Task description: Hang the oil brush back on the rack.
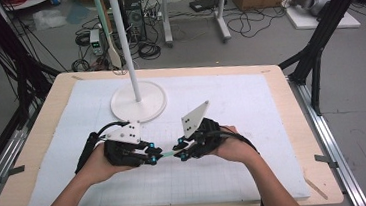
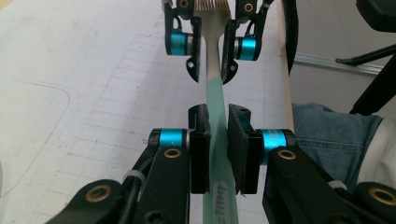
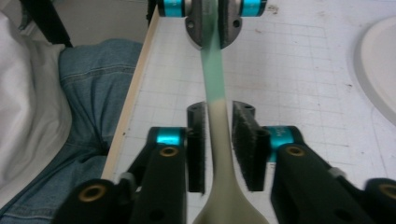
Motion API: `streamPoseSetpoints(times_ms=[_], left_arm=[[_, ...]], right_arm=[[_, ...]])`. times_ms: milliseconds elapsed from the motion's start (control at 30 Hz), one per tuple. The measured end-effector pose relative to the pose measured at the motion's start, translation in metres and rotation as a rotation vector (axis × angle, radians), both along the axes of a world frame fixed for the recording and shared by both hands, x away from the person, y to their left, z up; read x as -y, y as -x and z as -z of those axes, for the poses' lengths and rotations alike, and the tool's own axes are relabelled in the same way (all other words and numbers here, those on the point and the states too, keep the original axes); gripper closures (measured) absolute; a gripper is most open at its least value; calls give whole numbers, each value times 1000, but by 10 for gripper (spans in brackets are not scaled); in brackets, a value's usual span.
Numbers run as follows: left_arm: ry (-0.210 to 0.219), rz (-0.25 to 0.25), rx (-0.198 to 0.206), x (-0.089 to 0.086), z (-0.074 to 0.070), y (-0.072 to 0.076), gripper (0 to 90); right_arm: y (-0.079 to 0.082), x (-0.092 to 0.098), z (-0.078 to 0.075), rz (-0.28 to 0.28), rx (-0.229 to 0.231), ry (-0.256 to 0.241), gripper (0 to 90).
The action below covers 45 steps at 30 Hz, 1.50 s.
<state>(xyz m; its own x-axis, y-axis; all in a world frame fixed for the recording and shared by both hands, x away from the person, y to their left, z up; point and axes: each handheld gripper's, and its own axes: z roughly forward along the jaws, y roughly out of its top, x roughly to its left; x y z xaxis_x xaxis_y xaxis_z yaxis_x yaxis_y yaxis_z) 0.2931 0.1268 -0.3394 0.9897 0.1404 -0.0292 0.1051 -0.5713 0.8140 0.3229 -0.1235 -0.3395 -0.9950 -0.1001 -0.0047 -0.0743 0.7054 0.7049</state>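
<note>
Two grippers share one toothbrush (image 2: 215, 88), held level in the air just above the surface (image 1: 251, 107) near the person's edge. The left gripper (image 2: 218, 140) has its fingers (image 2: 200, 154) closed on the mint-green handle end, where pale lettering runs along the shaft; the right gripper (image 3: 219, 135) stands at the cream neck, its fingers (image 3: 250, 144) close beside the shaft with a slight gap showing, so the grasp there looks loose or not yet complete. The step in hand reads as passing the brush from one gripper to the other. To do it well, the receiving fingers should clamp squarely on the narrow neck before the other pair lets go, and both hands should stay steady so the slim shaft does not twist or slip. The brush fades from green to cream toward its bristled head. Beyond the hands stands a white stand (image 1: 137, 103) with a round base, another pale utensil (image 1: 114, 56) hanging from it.
</note>
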Motion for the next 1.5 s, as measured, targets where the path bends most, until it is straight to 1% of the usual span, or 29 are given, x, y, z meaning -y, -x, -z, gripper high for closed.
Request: streamPoseSetpoints(times_ms=[67, 100, 167, 233, 267, 300, 333, 367, 433, 467, 533, 667, 700, 733, 767, 900, 1000, 1067, 1133, 1167, 1200, 1233, 1333, 1467, 1500], left_arm=[[-3, 7, 1, 0, 0, 0, 788], [0, 7, -3, 1, 1, 1, 787], [-8, 11, -2, 1, 1, 0, 787], [-6, 11, -6, 1, 2, 0, 784], [-5, 13, -15, 1, 2, 0, 783], [3, 11, -20, 1, 3, -1, 780], [2, 10, -26, 0, 3, -1, 774], [-1, 3, -29, -1, 3, -2, 756], [9, -14, -43, -4, 2, -2, 680], [18, -20, -44, -6, 2, -3, 664], [21, -34, -42, -10, 1, -3, 636], [31, -55, -50, -16, 1, -3, 609], [27, -56, -51, -18, 1, -3, 607], [24, -58, -52, -19, 1, -3, 602], [27, -61, -56, -20, 1, -4, 600], [35, -73, -77, -23, 2, -5, 600], [31, -67, -80, -22, 2, -6, 614], [34, -61, -84, -21, 2, -6, 641], [32, -56, -83, -19, 2, -6, 664], [27, -52, -82, -19, 2, -6, 689], [24, -55, -81, -18, 2, -6, 695], [32, -59, -84, -18, 2, -6, 704], [29, -50, -82, -17, 2, -5, 724], [23, -25, -75, -17, 2, -4, 750], [11, -21, -67, -16, 2, -4, 753]], right_arm=[[1, -1, 1, -7, 0, 1, 805], [1, -1, 1, -10, -1, 4, 809], [0, 0, 2, -18, -3, 6, 815], [1, 0, 3, -15, -6, 5, 818], [1, 0, 3, -15, 0, 2, 819], [2, 0, 3, -18, -4, 8, 821], [2, 0, 3, -16, 6, 5, 821], [2, 1, 3, -16, 8, 6, 821], [2, 2, 3, -8, 22, 13, 821], [2, 3, 4, -4, 19, 13, 821], [2, 5, 3, 6, 26, 3, 821], [1, 10, 1, 14, 29, -10, 821], [1, 11, 1, 14, 37, -18, 821], [2, 12, 0, 20, 29, -20, 821], [1, 13, -1, 18, 38, -26, 821], [2, 16, -3, 28, 45, -48, 821], [2, 17, -5, 33, 52, -56, 821], [2, 17, -5, 31, 58, -58, 821], [2, 17, -5, 33, 66, -59, 821], [2, 16, -5, 30, 69, -61, 821], [2, 16, -5, 29, 70, -62, 820], [2, 15, -5, 26, 72, -59, 820], [3, 15, -4, 22, 72, -58, 820], [2, 15, -3, 23, 54, -51, 813], [2, 14, -3, 23, 53, -48, 811]])
